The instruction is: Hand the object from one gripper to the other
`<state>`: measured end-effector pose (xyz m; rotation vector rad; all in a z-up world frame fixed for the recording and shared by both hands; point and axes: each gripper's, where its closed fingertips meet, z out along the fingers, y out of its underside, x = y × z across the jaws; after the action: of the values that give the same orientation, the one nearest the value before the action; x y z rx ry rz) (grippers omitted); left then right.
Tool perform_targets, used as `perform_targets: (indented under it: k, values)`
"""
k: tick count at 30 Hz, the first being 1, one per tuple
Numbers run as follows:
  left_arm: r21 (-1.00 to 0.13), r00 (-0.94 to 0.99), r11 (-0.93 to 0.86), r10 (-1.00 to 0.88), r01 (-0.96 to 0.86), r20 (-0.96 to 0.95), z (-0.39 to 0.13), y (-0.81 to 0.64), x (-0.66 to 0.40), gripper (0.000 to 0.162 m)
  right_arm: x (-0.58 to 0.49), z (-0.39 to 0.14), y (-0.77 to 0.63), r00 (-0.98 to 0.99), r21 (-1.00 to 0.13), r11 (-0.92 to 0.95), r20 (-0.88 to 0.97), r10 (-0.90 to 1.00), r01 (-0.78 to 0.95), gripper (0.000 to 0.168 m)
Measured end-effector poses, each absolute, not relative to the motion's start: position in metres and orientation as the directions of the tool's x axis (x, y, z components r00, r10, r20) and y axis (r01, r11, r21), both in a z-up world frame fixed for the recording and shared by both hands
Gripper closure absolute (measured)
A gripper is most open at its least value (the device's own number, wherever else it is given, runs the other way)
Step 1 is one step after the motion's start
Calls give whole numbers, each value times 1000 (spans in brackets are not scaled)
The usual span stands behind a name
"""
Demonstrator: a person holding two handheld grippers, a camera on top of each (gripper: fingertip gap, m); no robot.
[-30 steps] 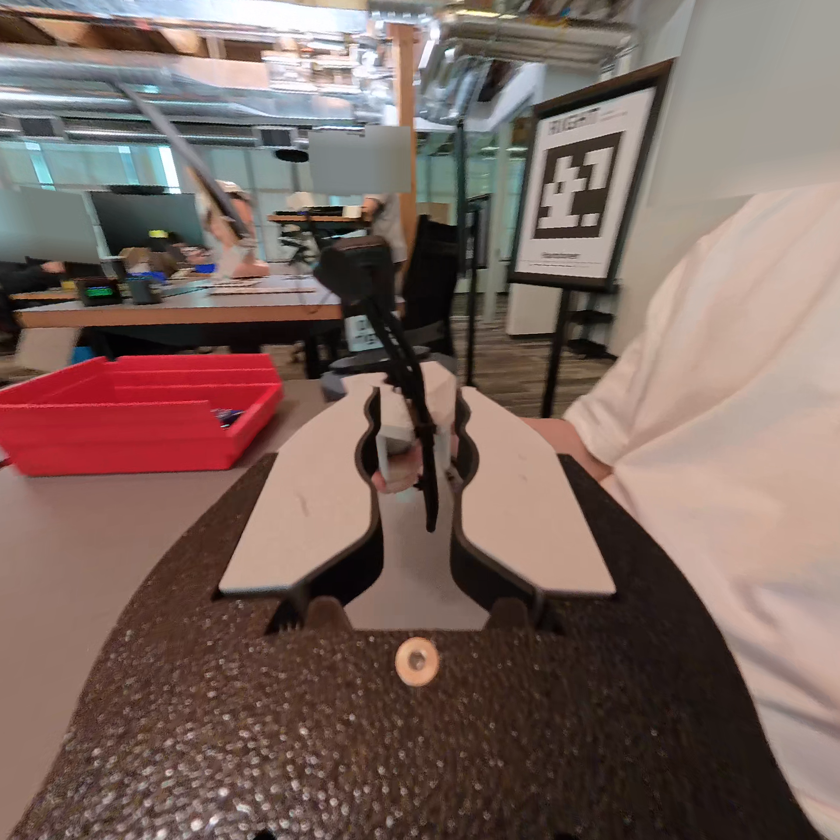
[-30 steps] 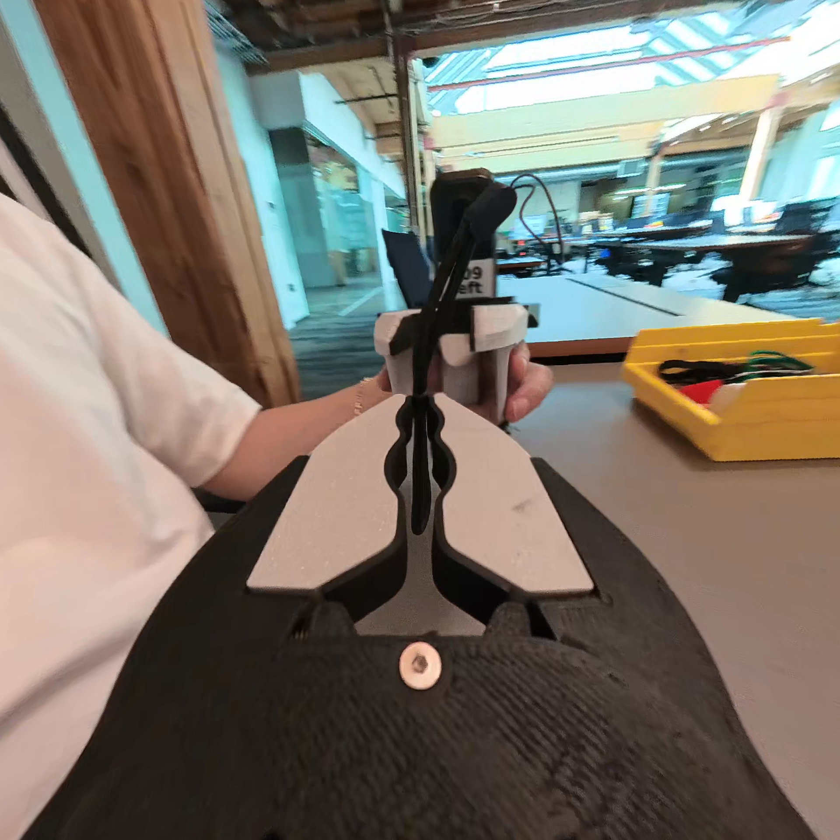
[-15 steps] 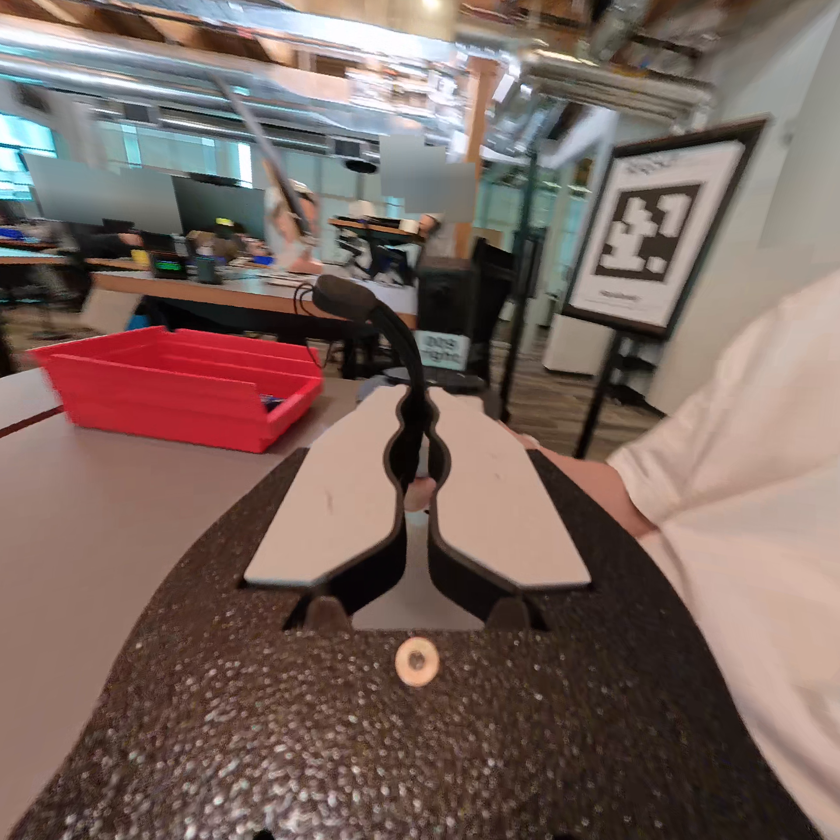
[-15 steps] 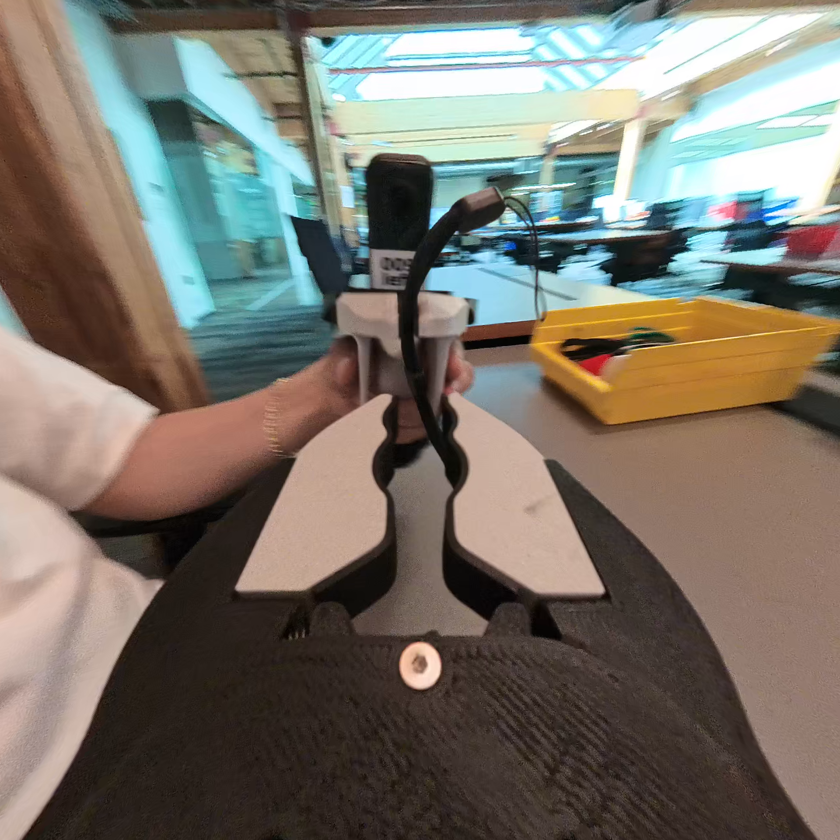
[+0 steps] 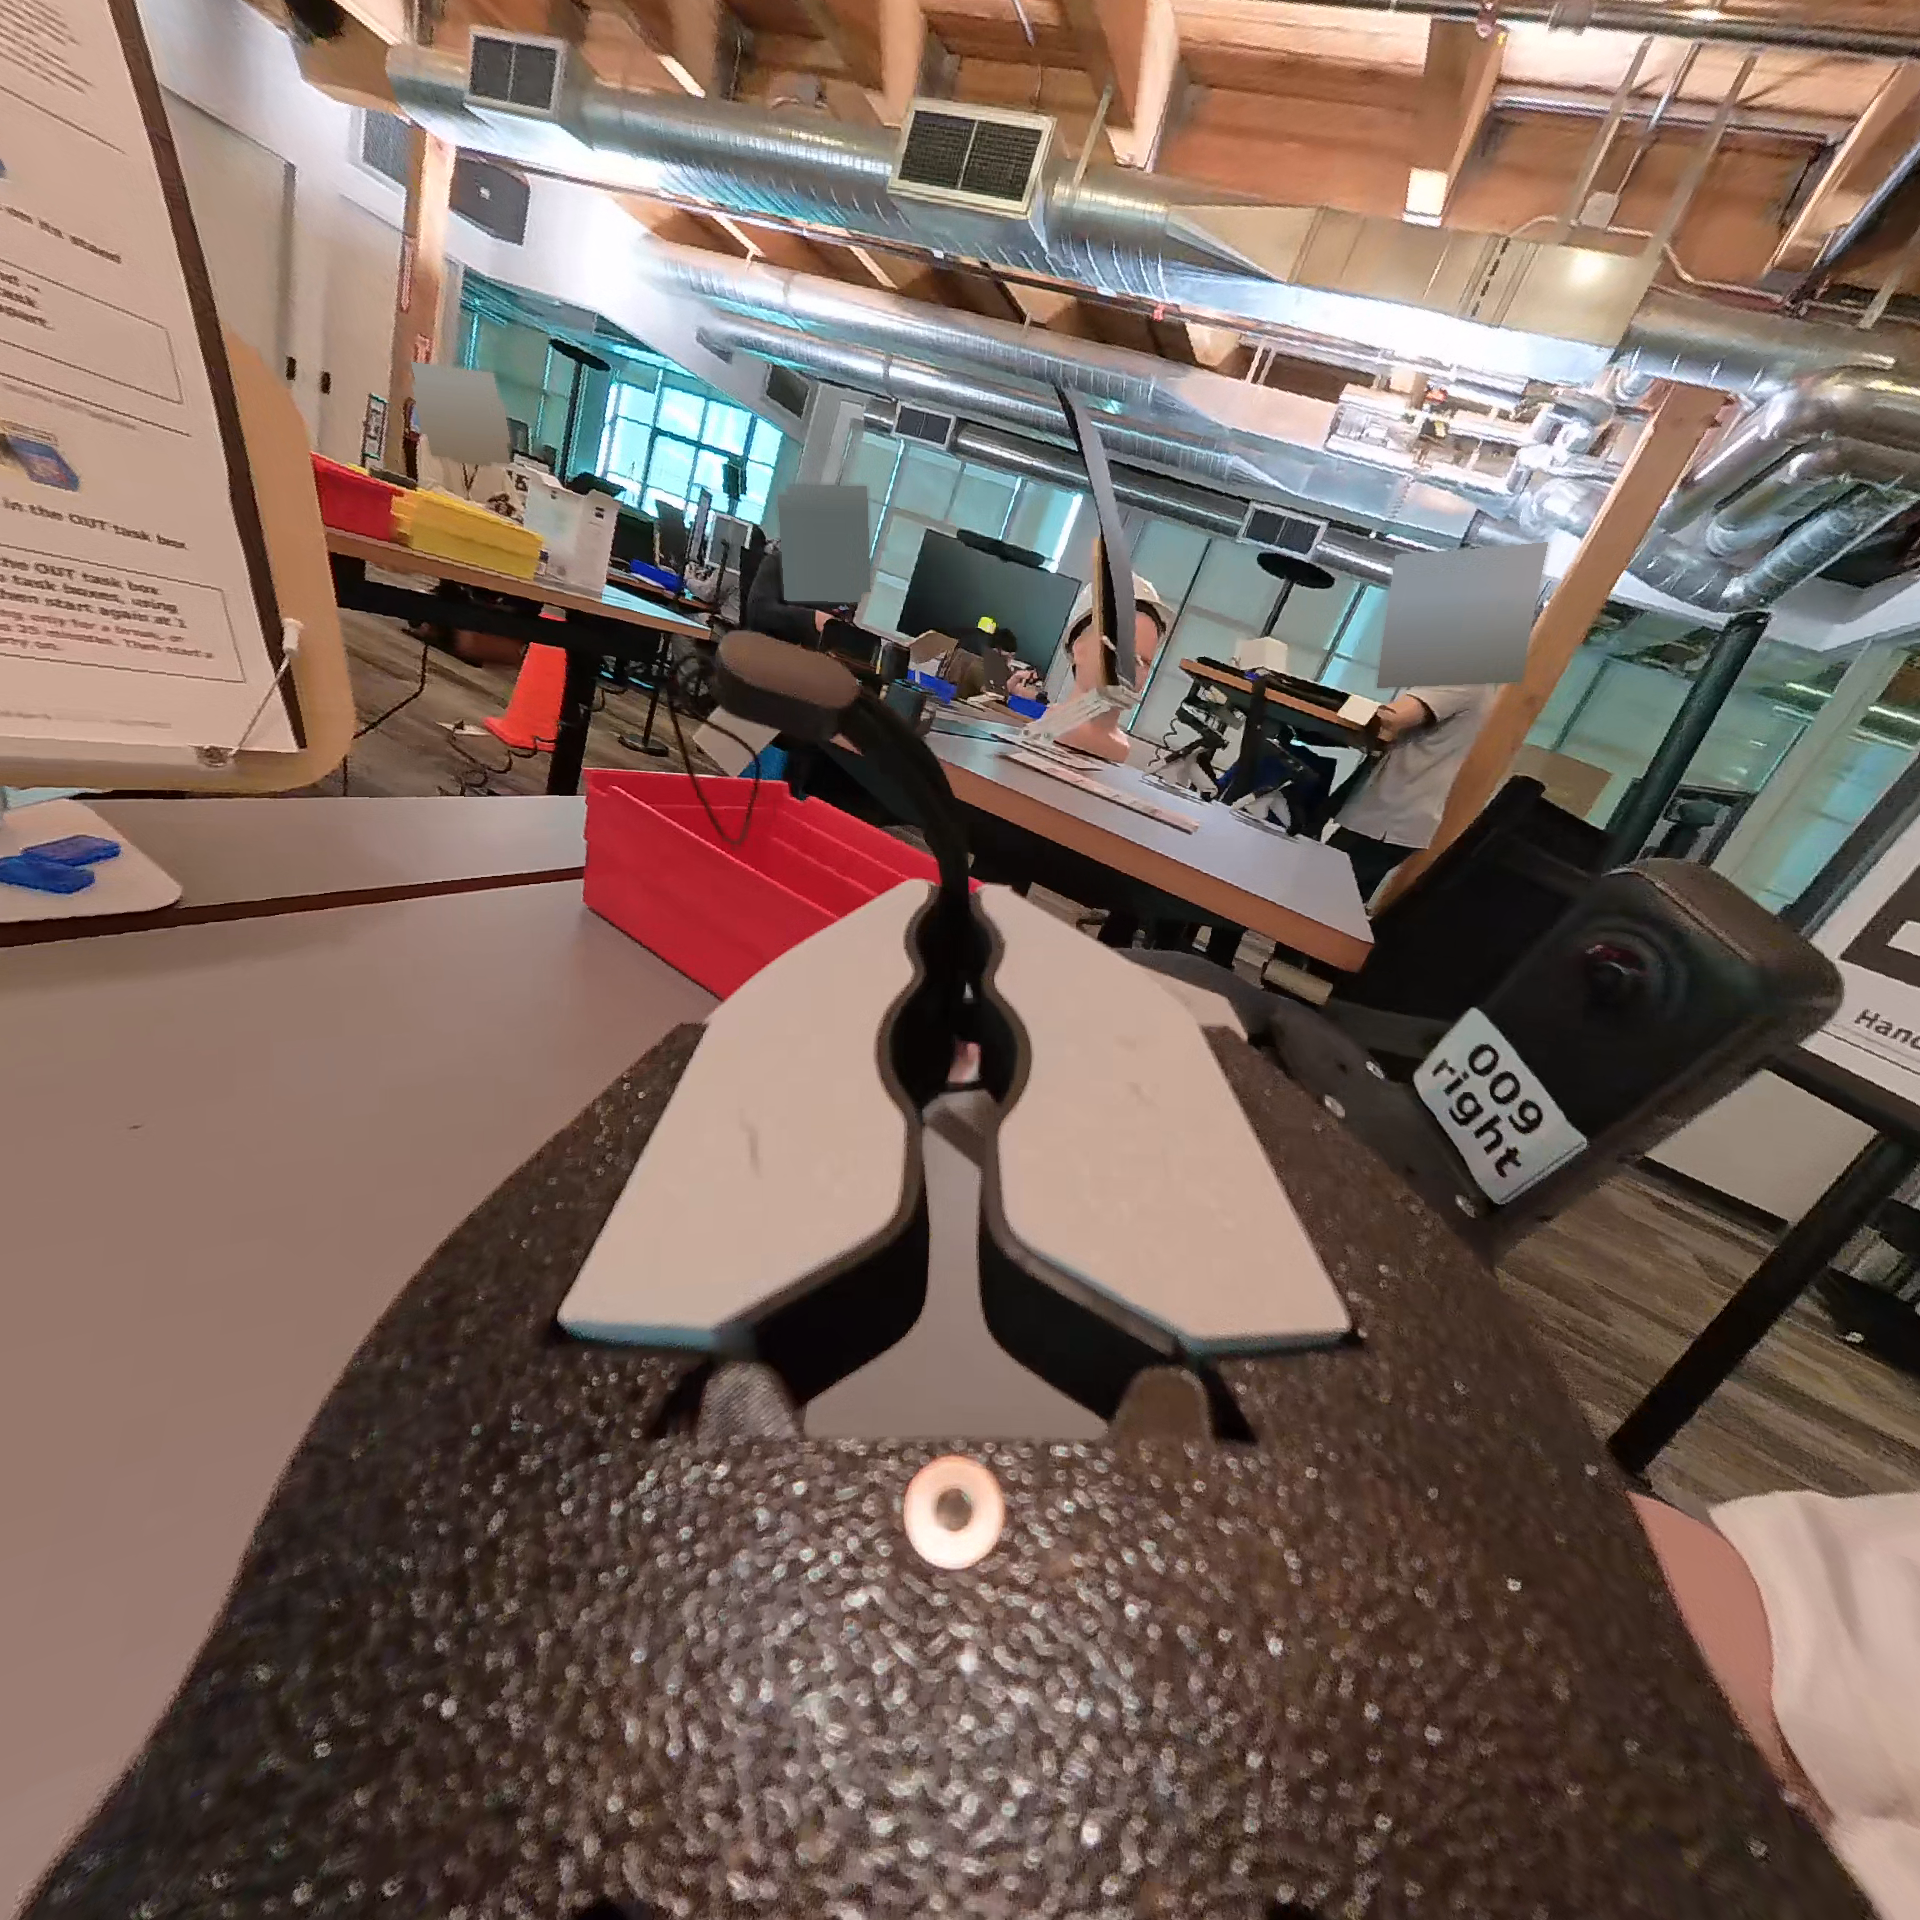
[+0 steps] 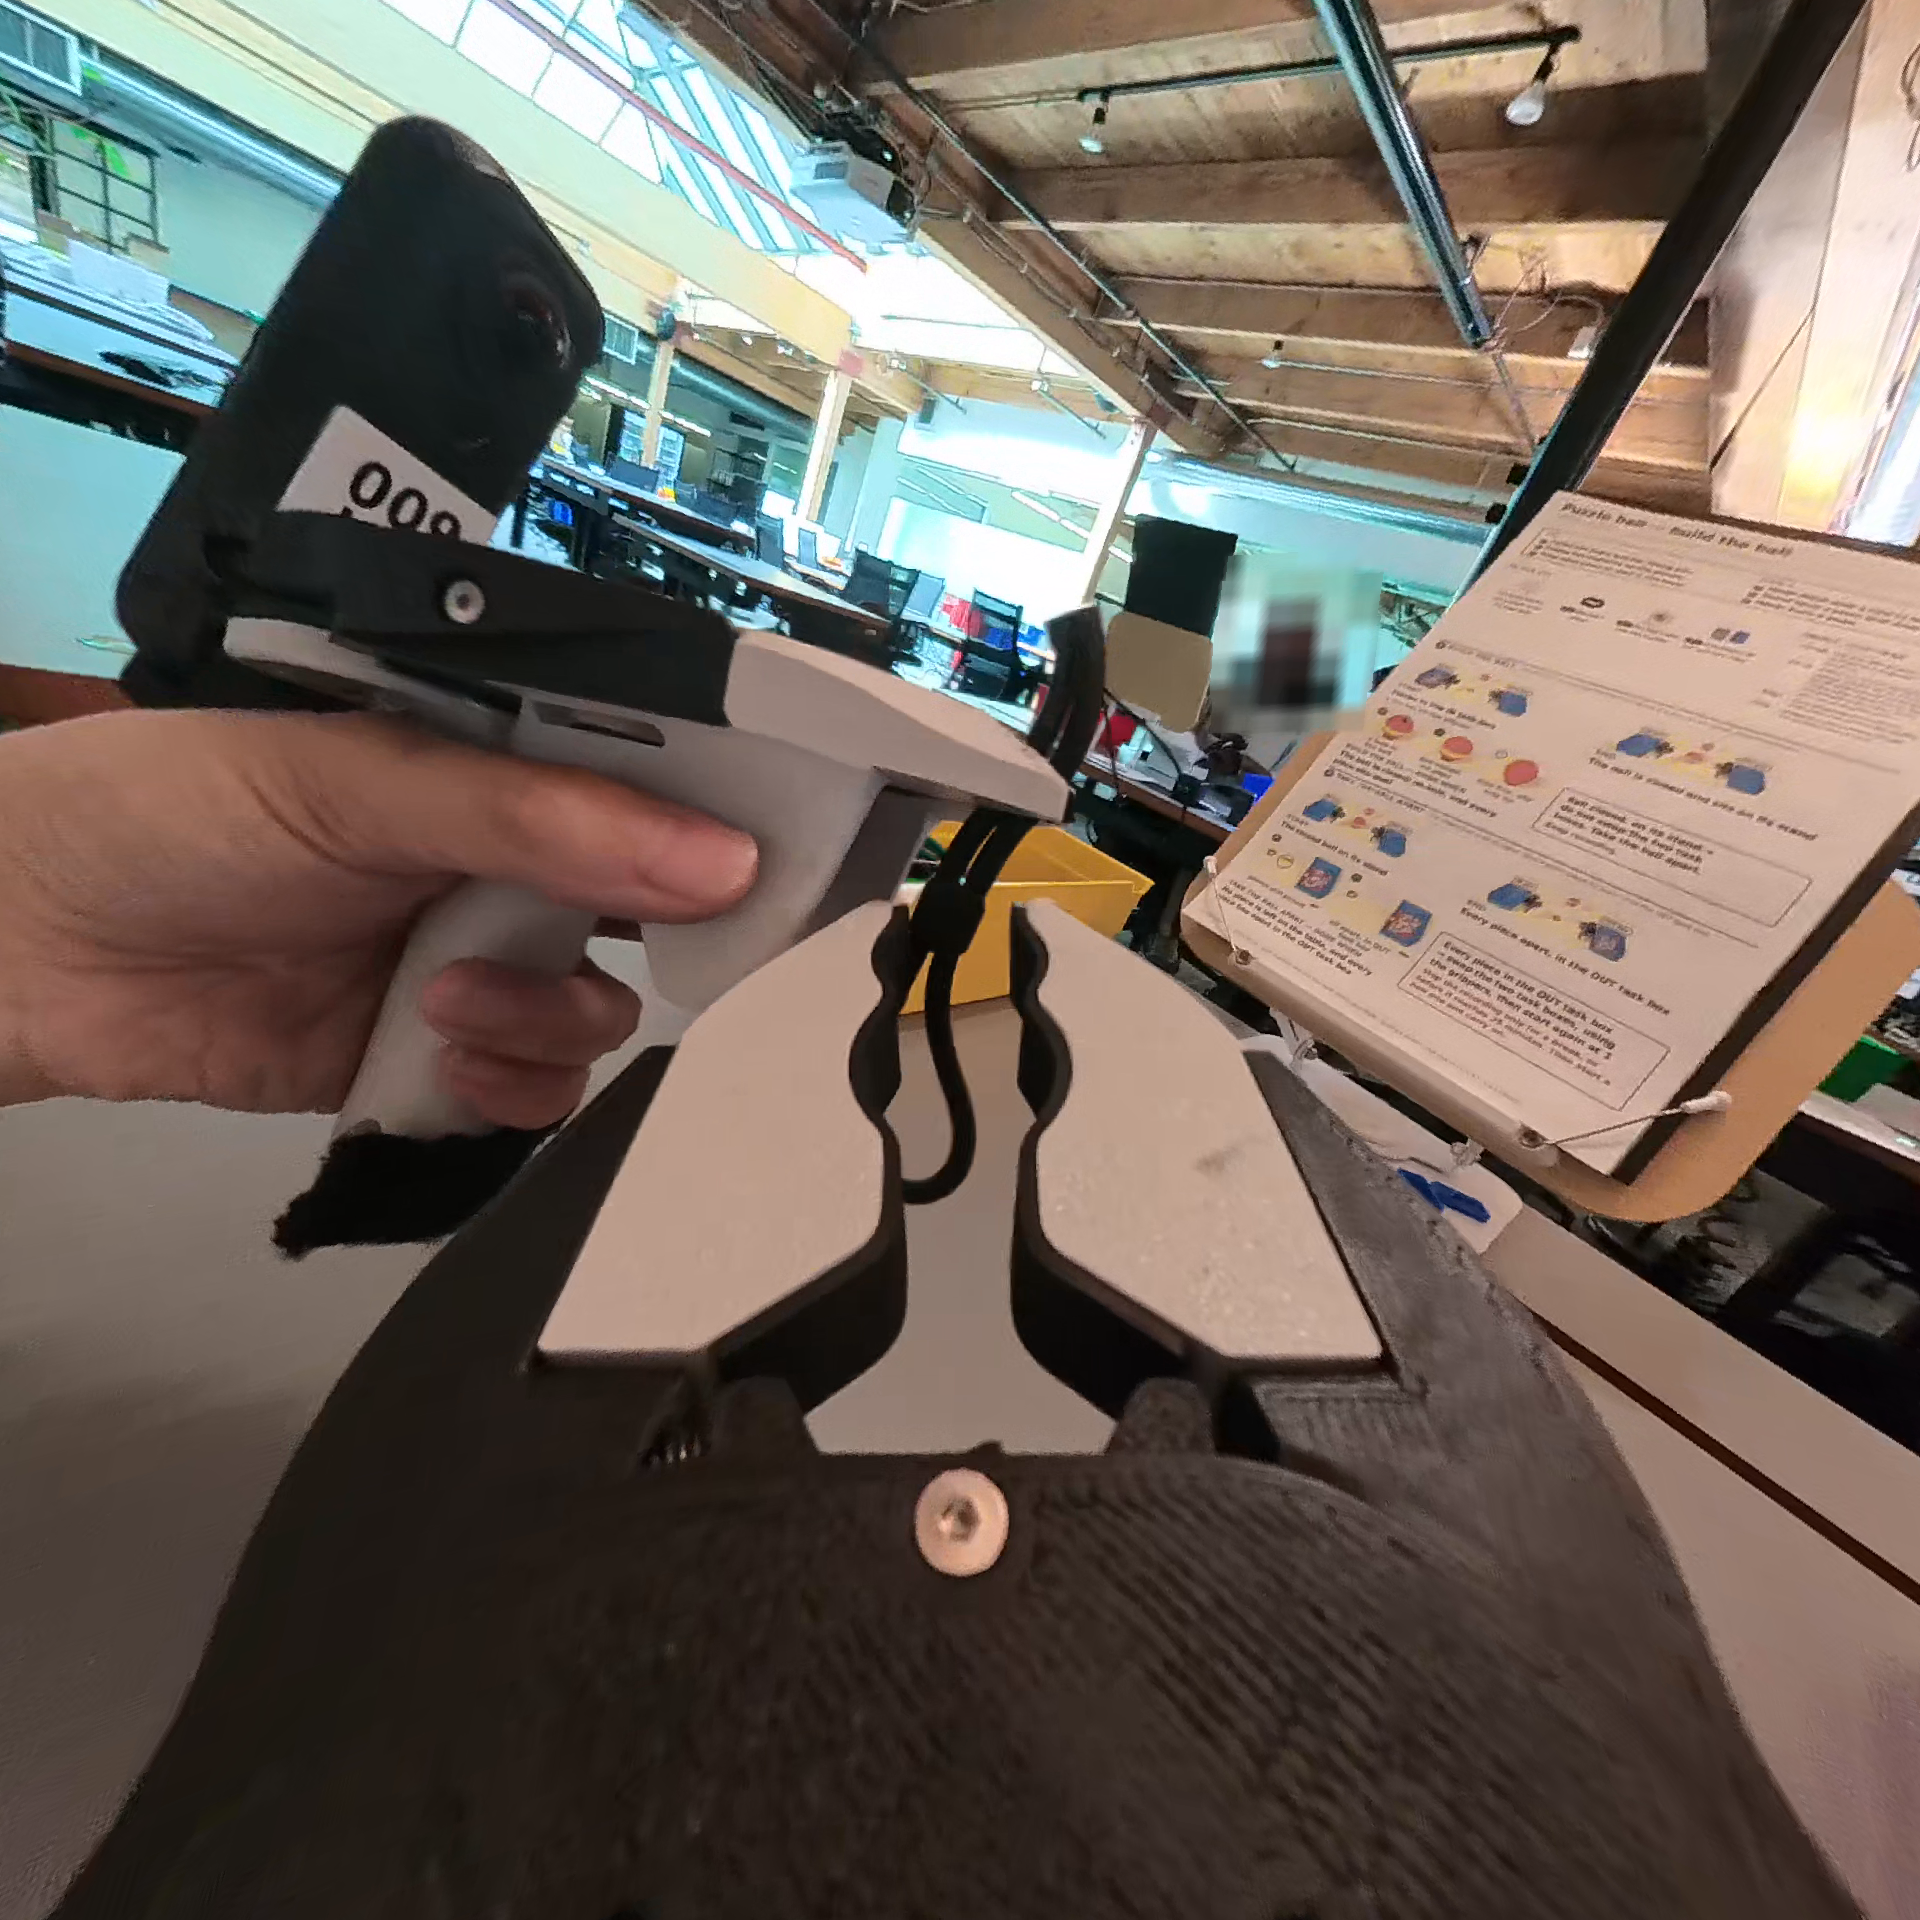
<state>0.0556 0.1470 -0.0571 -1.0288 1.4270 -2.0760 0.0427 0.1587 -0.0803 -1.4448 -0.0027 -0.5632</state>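
Observation:
The object is a black flexible cord with a thick rounded end (image 5: 774, 675). My left gripper (image 5: 951, 920) is shut on the cord, which rises and curves left above its fingertips. In the right wrist view a hand holds the left gripper (image 6: 1034, 784) at the left, and the cord (image 6: 940, 1049) hangs from its tip. My right gripper (image 6: 956, 920) is open, its fingers on either side of the hanging cord without touching it. The right gripper's camera body (image 5: 1621, 987) shows close on the right of the left wrist view.
A grey table (image 5: 260, 1091) lies below both grippers. A red bin (image 5: 717, 873) stands ahead of the left gripper and a yellow bin (image 6: 1049, 894) behind the right one. An instruction board on a stand (image 6: 1558, 883) is at the right, with blue pieces (image 5: 52, 862) at its base. The grippers are tip to tip, or close to it.
A second ago the right gripper was shut on the cord and the left was open around it. The left closed on it, the right opened, and both views swung round.

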Motion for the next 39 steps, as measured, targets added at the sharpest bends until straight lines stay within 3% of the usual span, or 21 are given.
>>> perform_targets:
  k: [9,14,17,20,30,35,38,39]
  values:
    - [-908,-657,-411,-664,-79,358,-56,137,54,159,51,-86,159,834,-919,-27,370,-410,394,157]
    - [-934,-707,-350,-644,-65,291,-57,137,48,158,47,-89,157,860,-911,-59,406,-309,408,157]
    - [-969,-774,-246,-609,-19,170,-57,137,37,133,36,-96,153,930,-941,-59,339,-141,334,158]
    - [-992,-850,-105,-515,-68,113,-74,132,22,128,24,-97,145,976,-977,0,215,12,215,158]
    - [-999,-921,36,-390,-34,17,-95,119,3,144,-7,-107,139,958,-991,-22,119,259,129,157]
    - [-998,-932,38,-360,-55,38,-97,118,1,154,-5,-111,139,959,-992,-39,107,261,121,157]
    - [-999,-912,1,-407,-54,49,-92,120,9,156,4,-109,142,967,-981,-11,190,168,194,156]
    - [-997,-903,-41,-424,-60,72,-87,121,13,156,10,-108,143,967,-973,-6,228,116,231,146]
